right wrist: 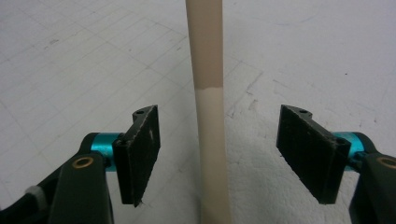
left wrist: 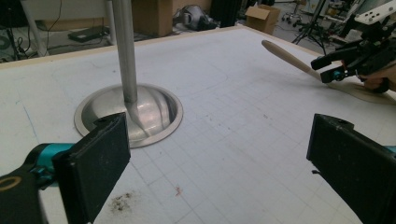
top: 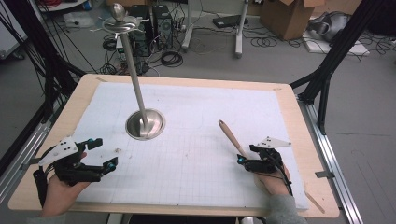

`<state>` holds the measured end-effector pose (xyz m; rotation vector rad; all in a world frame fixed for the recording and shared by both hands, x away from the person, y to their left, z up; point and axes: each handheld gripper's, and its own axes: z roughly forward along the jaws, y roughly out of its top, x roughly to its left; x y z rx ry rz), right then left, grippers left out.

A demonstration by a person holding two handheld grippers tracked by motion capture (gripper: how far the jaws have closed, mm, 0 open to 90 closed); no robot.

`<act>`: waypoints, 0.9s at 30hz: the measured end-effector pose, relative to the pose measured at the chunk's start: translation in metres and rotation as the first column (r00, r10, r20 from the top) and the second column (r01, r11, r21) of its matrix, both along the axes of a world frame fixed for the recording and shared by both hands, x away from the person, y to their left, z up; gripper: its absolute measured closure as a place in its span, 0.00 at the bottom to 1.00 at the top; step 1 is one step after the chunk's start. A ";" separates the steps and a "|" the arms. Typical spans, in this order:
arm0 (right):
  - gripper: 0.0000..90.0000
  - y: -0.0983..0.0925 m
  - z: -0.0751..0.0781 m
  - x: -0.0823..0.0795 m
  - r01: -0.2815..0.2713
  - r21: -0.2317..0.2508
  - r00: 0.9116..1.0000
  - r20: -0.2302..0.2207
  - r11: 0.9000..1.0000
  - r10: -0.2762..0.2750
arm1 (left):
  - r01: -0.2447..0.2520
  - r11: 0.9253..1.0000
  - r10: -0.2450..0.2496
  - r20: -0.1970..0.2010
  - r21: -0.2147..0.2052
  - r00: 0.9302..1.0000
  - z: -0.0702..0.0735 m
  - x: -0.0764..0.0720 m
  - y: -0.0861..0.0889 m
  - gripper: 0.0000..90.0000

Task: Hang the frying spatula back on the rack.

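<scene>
**Wooden spoon handle between parted jaws**

Wooden spoon (top: 229, 134) lies right of centre in the high view, right gripper (top: 249, 156) at its lower end, left gripper (top: 103, 154) released at lower left. Left gripper view: jaws wide, steel stand (left wrist: 128, 112) upper left. Right gripper view: handle runs centre, pads clear, not clenched.

My work table (top: 88, 88): pale wood top with rounded corners, spanning the middle of the high view. On it lies a white gridded mat (top: 196, 140) that covers nearly the whole top. On the mat: a steel stand (top: 145, 124), round base left of centre, its pole rising toward the upper left; a wooden spoon (top: 229, 134), right of centre; a small dark smudge (top: 117, 150), lower left.
</scene>
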<state>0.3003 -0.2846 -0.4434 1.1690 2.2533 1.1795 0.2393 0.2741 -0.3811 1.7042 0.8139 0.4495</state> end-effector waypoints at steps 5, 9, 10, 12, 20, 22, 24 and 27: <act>0.42 0.000 -0.001 -0.002 0.003 -0.010 1.000 0.004 1.000 -0.003 | 0.000 1.000 0.000 -0.002 -0.002 1.000 0.000 0.000 -0.001 0.07; 0.47 0.000 -0.001 -0.003 0.009 -0.016 1.000 -0.004 1.000 -0.009 | 0.001 1.000 -0.001 -0.003 -0.001 1.000 0.000 0.000 -0.001 0.07; 0.49 0.000 -0.001 -0.003 0.013 -0.020 1.000 -0.006 1.000 -0.013 | 0.001 1.000 -0.001 -0.003 -0.001 1.000 -0.001 0.000 -0.001 0.07; 0.49 -0.001 -0.001 -0.003 0.020 -0.027 1.000 -0.013 0.999 -0.020 | 0.004 1.000 -0.004 -0.003 0.003 1.000 -0.001 0.000 -0.001 0.07; 0.56 0.001 -0.002 -0.003 0.014 -0.043 1.000 -0.026 0.999 -0.015 | 0.001 1.000 -0.001 -0.005 0.003 1.000 -0.001 0.001 0.000 0.07; 0.58 0.002 -0.002 -0.002 0.013 -0.053 0.999 -0.031 0.998 -0.015 | 0.001 1.000 -0.001 -0.006 0.004 1.000 -0.001 0.001 0.000 0.07; 0.59 0.002 -0.002 -0.001 0.012 -0.059 0.999 -0.040 0.998 -0.015 | 0.001 1.000 -0.001 -0.008 0.003 1.000 -0.002 0.001 -0.001 0.07; 0.62 0.002 -0.003 -0.001 0.014 -0.059 0.999 -0.046 0.998 -0.017 | 0.000 1.000 0.000 -0.008 0.004 1.000 -0.001 0.001 -0.001 0.07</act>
